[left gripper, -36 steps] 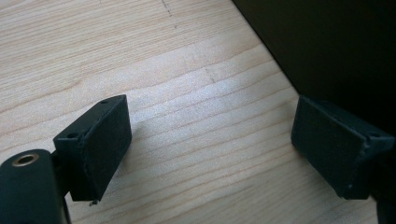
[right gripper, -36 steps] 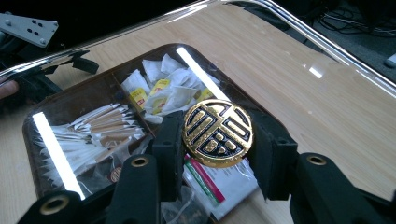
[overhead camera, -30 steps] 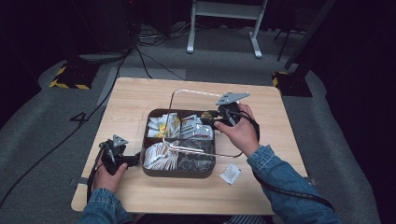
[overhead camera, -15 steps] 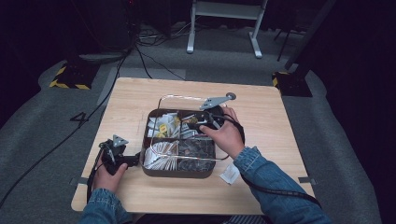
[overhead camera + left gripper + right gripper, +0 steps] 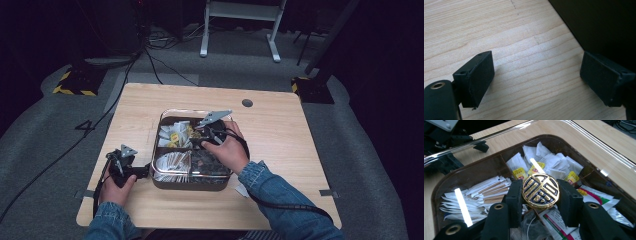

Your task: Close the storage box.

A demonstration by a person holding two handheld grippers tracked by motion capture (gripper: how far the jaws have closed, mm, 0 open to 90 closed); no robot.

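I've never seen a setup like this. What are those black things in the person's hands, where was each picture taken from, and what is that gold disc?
No robot here: a person holds a two-jaw grasping tool in each hand. The high view looks down from above on a wooden table. The other two pictures come from small cameras riding on the tools, looking along their black jaws.

On the table sits a dark tray under a clear lid, its compartments full of tea bags and paper sachets.

The right tool is shut on a round gold knob, which seems to be the lid's handle. The left tool rests open on the table beside the tray, holding nothing.
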